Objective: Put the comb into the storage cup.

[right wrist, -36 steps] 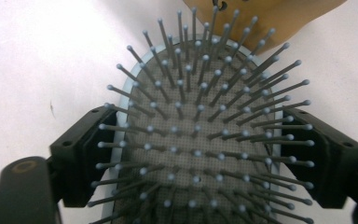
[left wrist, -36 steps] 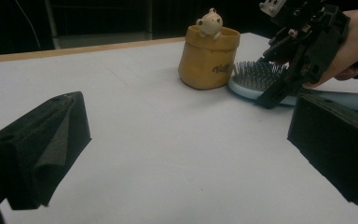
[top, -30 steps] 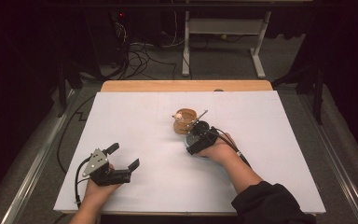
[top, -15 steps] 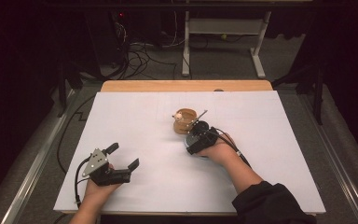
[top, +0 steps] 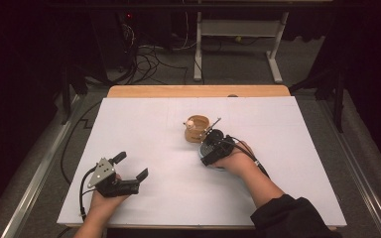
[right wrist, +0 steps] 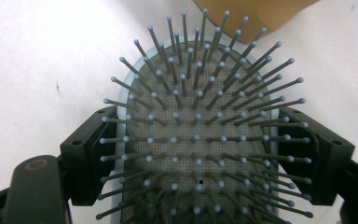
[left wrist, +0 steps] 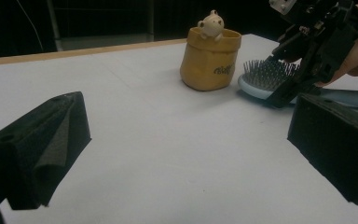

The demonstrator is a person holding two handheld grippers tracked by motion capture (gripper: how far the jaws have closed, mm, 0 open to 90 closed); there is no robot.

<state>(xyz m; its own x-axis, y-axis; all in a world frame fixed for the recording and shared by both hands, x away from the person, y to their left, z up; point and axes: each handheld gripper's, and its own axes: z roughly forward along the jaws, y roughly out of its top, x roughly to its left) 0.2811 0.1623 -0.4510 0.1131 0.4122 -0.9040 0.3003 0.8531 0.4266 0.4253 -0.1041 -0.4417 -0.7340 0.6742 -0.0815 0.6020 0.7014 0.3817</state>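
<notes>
The right claw [right wrist: 200,154] straddled the head of the hairbrush [right wrist: 198,140], one jaw against each side of its pale blue rim; I read this as a grip on the brush head, bristles up. The brush lay flat near the middle of the surface [top: 144,124], its tip just beside the tan pouch [top: 197,130] with the small bear figure [left wrist: 212,24] on its rim. The left claw [top: 129,171] rested released, jaws wide apart, near the front left corner of the surface, holding nothing.

I judged the following risks:

1. Slip. The jaws bore on a rounded, smooth rim. On a lift, the brush could pivot between the pads, since the handle's weight hangs off to one side.
2. Collision. The brush tip sat so near the pouch that any forward push could tip it and unseat the bear.
3. Snagging. The bristles stood close to the jaw faces; closing harder could bend them instead of seating the rim.
</notes>
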